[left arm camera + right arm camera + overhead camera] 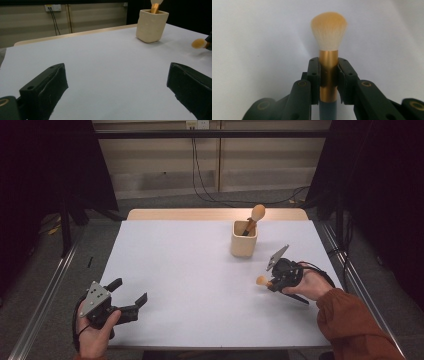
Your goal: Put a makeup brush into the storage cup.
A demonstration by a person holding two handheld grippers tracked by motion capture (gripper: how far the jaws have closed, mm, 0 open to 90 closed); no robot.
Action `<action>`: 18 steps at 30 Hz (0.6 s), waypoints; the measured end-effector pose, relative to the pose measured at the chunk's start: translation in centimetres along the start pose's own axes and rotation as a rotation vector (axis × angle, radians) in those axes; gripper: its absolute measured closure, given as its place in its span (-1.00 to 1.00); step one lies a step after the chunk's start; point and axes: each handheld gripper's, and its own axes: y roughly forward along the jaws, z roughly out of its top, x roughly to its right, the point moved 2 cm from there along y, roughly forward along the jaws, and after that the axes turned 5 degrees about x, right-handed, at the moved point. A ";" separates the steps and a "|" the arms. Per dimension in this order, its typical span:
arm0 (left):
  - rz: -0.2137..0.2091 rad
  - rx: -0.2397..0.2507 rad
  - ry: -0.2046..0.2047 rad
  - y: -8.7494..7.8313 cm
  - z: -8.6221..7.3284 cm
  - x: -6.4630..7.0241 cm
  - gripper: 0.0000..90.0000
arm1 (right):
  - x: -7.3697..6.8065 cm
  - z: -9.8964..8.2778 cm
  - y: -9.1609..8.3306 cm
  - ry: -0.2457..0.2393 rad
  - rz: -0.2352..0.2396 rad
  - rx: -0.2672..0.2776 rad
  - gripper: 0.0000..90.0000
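My right gripper [328,72] is shut on a makeup brush [328,37], its jaws clamping the gold ferrule below the pale orange bristles. In the high view that gripper [274,283] is at the right of the white table, with the brush [261,281] pointing left just above the surface. A beige square cup [244,238] stands behind it and holds a second brush [255,216] leaning upright. At the front left corner, my left gripper [131,292] is open and holds nothing. Its view looks across the table to the cup [151,25] and the held brush's tip [199,43].
The white table [190,280] has a wooden strip along its far edge. Metal rails run down both sides of the table. Black cables hang down the back wall.
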 end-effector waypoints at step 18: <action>0.002 0.002 0.007 0.0 0.0 -0.1 -0.94 | 1.0 -0.4 -3.4 0.153 -0.068 0.333 0.66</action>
